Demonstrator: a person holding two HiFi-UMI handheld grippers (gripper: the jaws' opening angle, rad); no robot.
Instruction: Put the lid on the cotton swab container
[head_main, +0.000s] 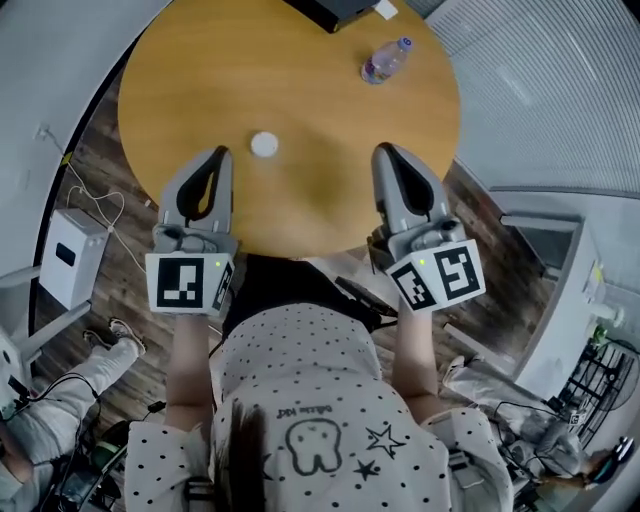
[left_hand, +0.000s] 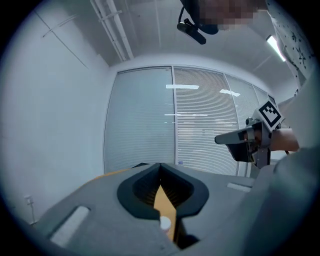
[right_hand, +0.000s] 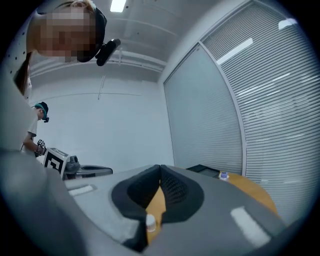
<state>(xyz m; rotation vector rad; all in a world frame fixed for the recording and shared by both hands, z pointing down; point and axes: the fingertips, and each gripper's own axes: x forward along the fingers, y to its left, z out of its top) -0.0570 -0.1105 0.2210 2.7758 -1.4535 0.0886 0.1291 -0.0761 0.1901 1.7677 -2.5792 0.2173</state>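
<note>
The left gripper and right gripper hover over the round table's near edge, jaws closed and empty. The white cotton swab container stands between them, nearer the left.

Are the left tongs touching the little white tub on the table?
Apart. The head view shows bare table between the left tongs and the white tub.

smooth wood-look bench, white plastic cotton swab container, clear plastic bottle; left hand-held gripper and right hand-held gripper in matt grey plastic.
</note>
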